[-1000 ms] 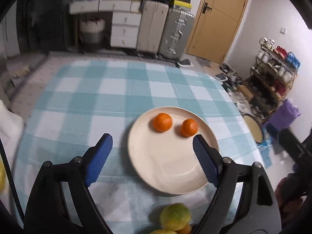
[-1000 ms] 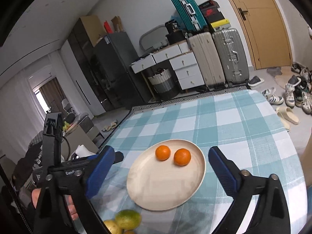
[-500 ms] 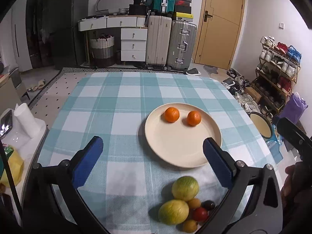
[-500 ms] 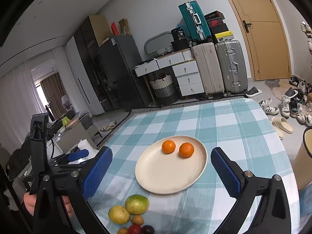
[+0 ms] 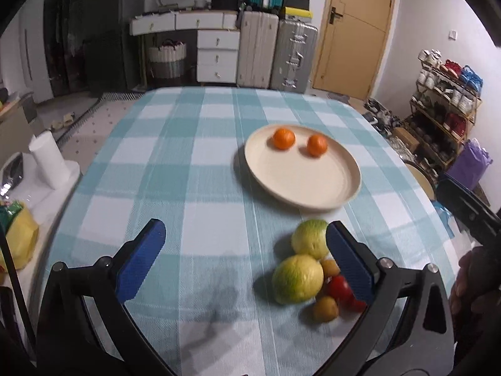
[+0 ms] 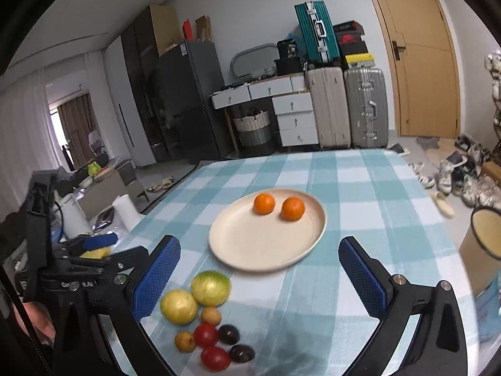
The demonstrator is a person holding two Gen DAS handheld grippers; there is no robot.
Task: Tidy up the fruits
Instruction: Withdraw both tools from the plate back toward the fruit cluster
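A cream plate [image 5: 313, 185] [image 6: 250, 244] on the checked tablecloth holds two oranges [image 5: 284, 138] [image 6: 292, 208]. Nearer me lies a pile of fruit: two yellow-green citrus fruits [image 5: 297, 279] [image 6: 210, 287], small tan fruits [image 6: 210, 315], red tomatoes [image 6: 205, 334] and dark plums [image 6: 229, 334]. My left gripper [image 5: 244, 260] is open and empty above the cloth, its right finger beside the pile. My right gripper [image 6: 260, 279] is open and empty, held over the pile and the plate's near edge. The left gripper also shows at the left of the right wrist view [image 6: 94, 250].
A white paper roll [image 5: 48, 161] and a yellow bag [image 5: 18, 241] sit off the table's left edge. A round stool [image 6: 485, 235] stands at the right. Suitcases, drawers, a door and a shoe rack [image 5: 444, 100] line the room behind.
Both grippers have pulled back and up from the plate, bringing the fruit pile into view. The jaws stayed open and empty. The plate and oranges have not moved.
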